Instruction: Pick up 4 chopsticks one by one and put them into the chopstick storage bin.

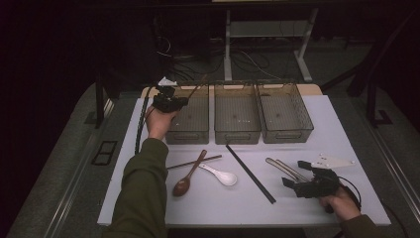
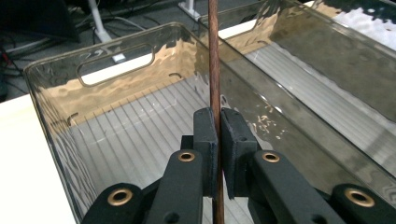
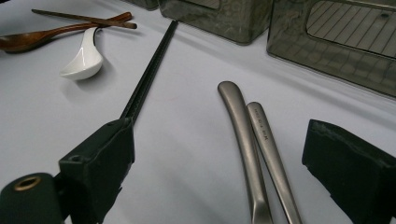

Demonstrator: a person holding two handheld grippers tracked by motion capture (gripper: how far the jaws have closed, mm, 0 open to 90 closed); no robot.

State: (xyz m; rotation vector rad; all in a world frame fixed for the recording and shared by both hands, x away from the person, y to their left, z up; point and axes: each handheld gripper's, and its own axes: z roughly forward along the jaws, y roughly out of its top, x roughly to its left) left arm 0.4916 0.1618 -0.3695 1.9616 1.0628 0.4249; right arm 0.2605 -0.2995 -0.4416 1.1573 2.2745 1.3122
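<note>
Brown wood is what my left gripper (image 2: 218, 135) has pinched between its pads, a thin chopstick (image 2: 214, 56) standing upright over the leftmost of three smoky clear bins (image 2: 56, 107) at the far side of the white table (image 1: 317, 134). Over by the near right edge, my right gripper (image 3: 224, 158) rests low with its jaws spread wide and nothing in them, two metal handles (image 3: 245, 135) lying between them on the tabletop. Left of those lie a black chopstick (image 3: 149, 70), a white ceramic spoon (image 3: 86, 58), a wooden spoon (image 3: 42, 37) and a second brown chopstick (image 3: 84, 18), the last two crossing each other.
</note>
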